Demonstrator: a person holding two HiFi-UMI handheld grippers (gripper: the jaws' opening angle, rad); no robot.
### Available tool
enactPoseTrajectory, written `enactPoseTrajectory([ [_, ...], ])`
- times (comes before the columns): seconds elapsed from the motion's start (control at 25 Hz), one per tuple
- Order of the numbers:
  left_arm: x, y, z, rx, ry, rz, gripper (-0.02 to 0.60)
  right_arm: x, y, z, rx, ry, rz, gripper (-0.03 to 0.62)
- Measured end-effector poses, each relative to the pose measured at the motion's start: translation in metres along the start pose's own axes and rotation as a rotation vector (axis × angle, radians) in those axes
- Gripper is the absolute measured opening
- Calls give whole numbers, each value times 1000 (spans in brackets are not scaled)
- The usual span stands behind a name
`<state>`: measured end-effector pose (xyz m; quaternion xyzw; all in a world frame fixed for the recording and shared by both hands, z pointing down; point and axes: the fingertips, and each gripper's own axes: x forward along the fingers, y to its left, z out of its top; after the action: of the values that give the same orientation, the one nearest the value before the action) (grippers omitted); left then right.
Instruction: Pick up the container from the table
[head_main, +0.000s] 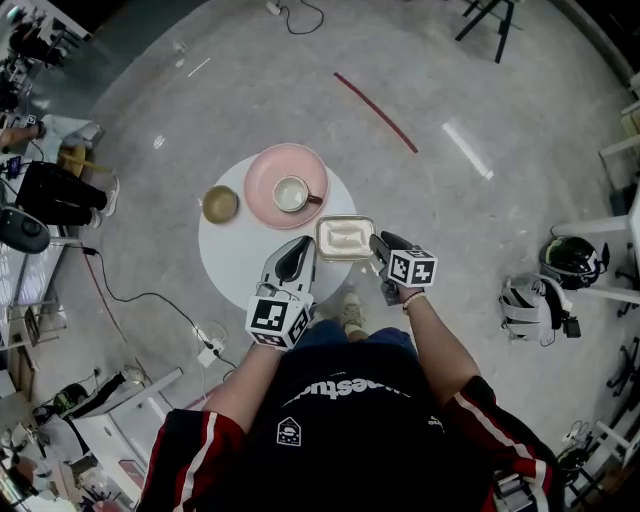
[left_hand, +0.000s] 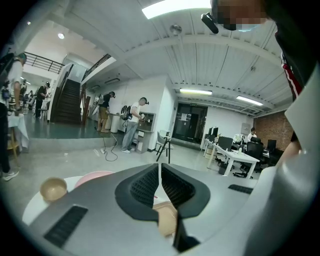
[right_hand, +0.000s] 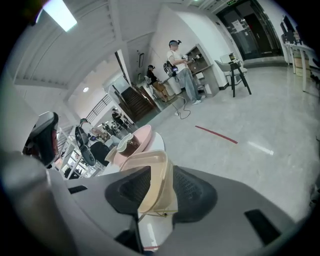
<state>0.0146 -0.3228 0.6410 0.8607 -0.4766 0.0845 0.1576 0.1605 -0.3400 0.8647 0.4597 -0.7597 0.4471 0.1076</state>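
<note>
A beige rectangular container sits at the near right edge of the round white table. My right gripper is at its right side, shut on its rim. In the right gripper view, the container's wall stands between the two pads of that gripper. My left gripper hovers just left of the container with its jaws shut and nothing in them. In the left gripper view the jaws meet, and a bit of the container shows below them.
A pink plate with a cup on it stands behind the container, and a small tan bowl sits at the table's left. A helmet and a bag lie on the floor to the right. People stand far off.
</note>
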Motion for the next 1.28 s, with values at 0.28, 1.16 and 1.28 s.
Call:
enactPoseTrajectory([
  [0.28,1,-1,-3,20,30,-6,35,8,1,-7,91,17,77,144],
  [1.16,0,2,-3,37,46,21,35,7,-10,-5,315,-58,142,95],
  [1.28,-1,2,-3,36,46,22,35,6,-11,-6,327,-60,139,65],
])
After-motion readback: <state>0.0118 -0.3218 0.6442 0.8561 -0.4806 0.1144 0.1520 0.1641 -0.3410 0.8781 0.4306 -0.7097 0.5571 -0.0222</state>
